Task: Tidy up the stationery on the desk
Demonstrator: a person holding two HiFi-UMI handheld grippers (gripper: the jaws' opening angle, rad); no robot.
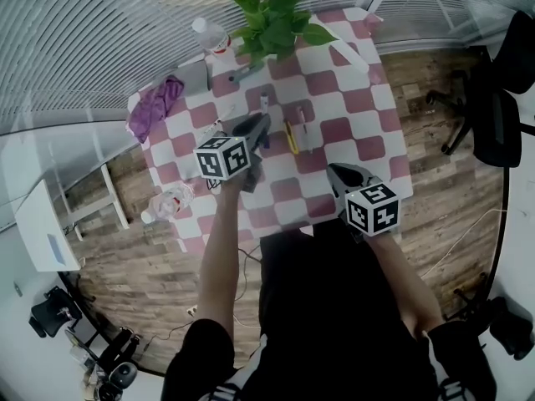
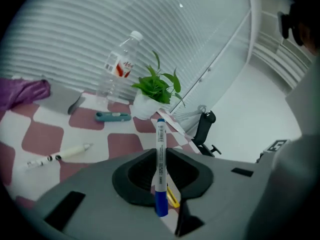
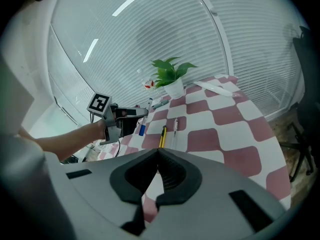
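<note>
- The left tool (image 2: 160, 153) is pinching a marker pen (image 2: 160, 136) across the middle of its white barrel. The blue cap pokes out toward the camera and the other end points toward the potted plant (image 2: 156, 86).
- The marker is held above the worktop (image 1: 368, 115), not resting on it.
- The right tool (image 3: 158, 151) has its jaws pressed together on nothing and hangs over the near right edge.
- Loose stationery lies on the checked cloth: a yellow pen (image 1: 291, 137) just beside a thin pen (image 1: 303, 120), a white capped pen (image 2: 70, 152), and a teal cutter-like item (image 2: 113, 116) near the plant pot.
- Risk: the barrel is round and smooth and the pinch is narrow, so a quick turn of the wrist could let the marker pivot or slide out.
- Risk: its long free ends could clip the plant or the upright water bottle (image 2: 119, 69) if it is carried low toward the back.
- Risk: a second bottle (image 1: 170, 200) lies at the left edge beside the left arm, and an elbow sweep could push it off.
</note>
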